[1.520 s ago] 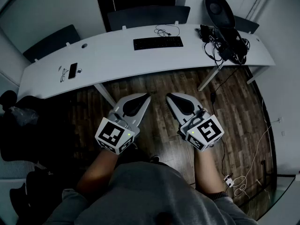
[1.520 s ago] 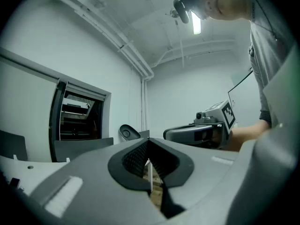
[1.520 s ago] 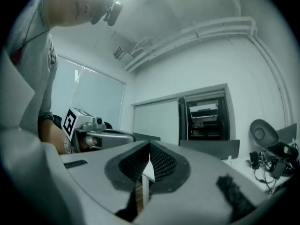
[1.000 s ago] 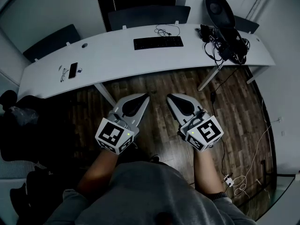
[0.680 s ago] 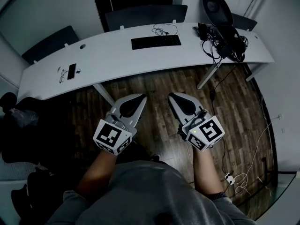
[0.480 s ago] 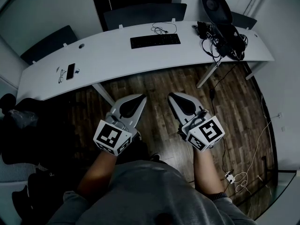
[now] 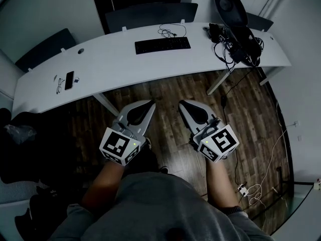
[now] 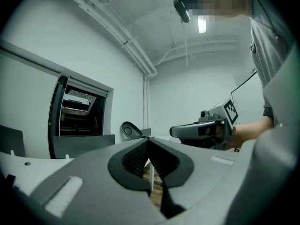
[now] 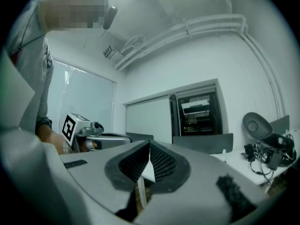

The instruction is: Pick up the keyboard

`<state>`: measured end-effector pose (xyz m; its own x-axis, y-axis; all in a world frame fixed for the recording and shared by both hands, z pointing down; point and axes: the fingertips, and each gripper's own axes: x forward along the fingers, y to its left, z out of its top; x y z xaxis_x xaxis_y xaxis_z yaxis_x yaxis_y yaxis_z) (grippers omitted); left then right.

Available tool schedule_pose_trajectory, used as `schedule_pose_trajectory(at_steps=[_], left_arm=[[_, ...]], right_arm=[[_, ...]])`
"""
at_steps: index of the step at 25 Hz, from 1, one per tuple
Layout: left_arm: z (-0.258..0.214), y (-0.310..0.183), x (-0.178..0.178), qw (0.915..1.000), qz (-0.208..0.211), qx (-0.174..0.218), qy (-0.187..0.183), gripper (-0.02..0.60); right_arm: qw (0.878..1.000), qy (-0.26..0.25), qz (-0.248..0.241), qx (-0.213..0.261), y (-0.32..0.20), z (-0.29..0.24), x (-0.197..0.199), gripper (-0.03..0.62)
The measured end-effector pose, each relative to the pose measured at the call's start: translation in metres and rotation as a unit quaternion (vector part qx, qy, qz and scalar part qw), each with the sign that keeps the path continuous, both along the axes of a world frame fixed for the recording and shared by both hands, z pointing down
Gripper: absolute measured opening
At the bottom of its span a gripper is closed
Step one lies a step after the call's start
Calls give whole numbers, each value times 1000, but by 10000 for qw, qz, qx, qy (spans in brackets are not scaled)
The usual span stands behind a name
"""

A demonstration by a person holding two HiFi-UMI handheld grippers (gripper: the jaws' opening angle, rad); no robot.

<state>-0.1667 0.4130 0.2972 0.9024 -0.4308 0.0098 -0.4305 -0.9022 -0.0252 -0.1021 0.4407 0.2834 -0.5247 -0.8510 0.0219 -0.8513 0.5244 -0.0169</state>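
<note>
Keyboard: The black keyboard (image 7: 162, 45) lies flat on the long white desk (image 7: 115, 59). It is about halfway along the desk and a bit nearer the back edge than the front.
Which way it runs: Its long side goes from left to right, the same way as the desk. In the head view its right end sits a tiny bit higher than its left end.
Behind it: A thin black cable (image 7: 169, 31) lies on the desk just behind the keyboard.
Left gripper: The left gripper (image 7: 151, 103) (image 8: 149, 140) has its jaws pressed together with nothing between them. It is held over the brown wood floor (image 7: 168, 87), and its tip points toward the desk.
Right gripper: The right gripper (image 7: 181, 103) (image 9: 150, 146) also has its jaws pressed together with nothing between them. It is over the floor too and points toward the desk.
Both grippers: They are side by side, near each other but not touching.
Keyboard and grippers: The keyboard is well apart from both grippers, farther ahead and up on the desk. The grippers are in front of the desk, not over it. The keyboard lies across the way they point. Its middle lines up about with the gap between the two tips.
Other things: A phone (image 7: 69, 80) lies near the left end of the desk. A messy pile of black cables (image 7: 235, 44) lies near the right end. A dark chair (image 7: 150, 14) stands behind the desk.
</note>
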Motion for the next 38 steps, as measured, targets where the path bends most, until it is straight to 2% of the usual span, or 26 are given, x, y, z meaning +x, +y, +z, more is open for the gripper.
schedule_pose_trajectory(at_steps=[13, 22, 38], left_arm=[[10, -77, 24, 9998, 177, -89, -50, 8], [17, -133, 27, 9994, 278, -178, -41, 8], [33, -215, 0, 9984, 521, -214, -45, 8]], right_arm=[[9999, 36, -42, -161, -79, 10, 12, 17], [9995, 101, 44, -312, -137, 18, 12, 17], [9981, 267, 222, -514, -218, 35, -23, 17]])
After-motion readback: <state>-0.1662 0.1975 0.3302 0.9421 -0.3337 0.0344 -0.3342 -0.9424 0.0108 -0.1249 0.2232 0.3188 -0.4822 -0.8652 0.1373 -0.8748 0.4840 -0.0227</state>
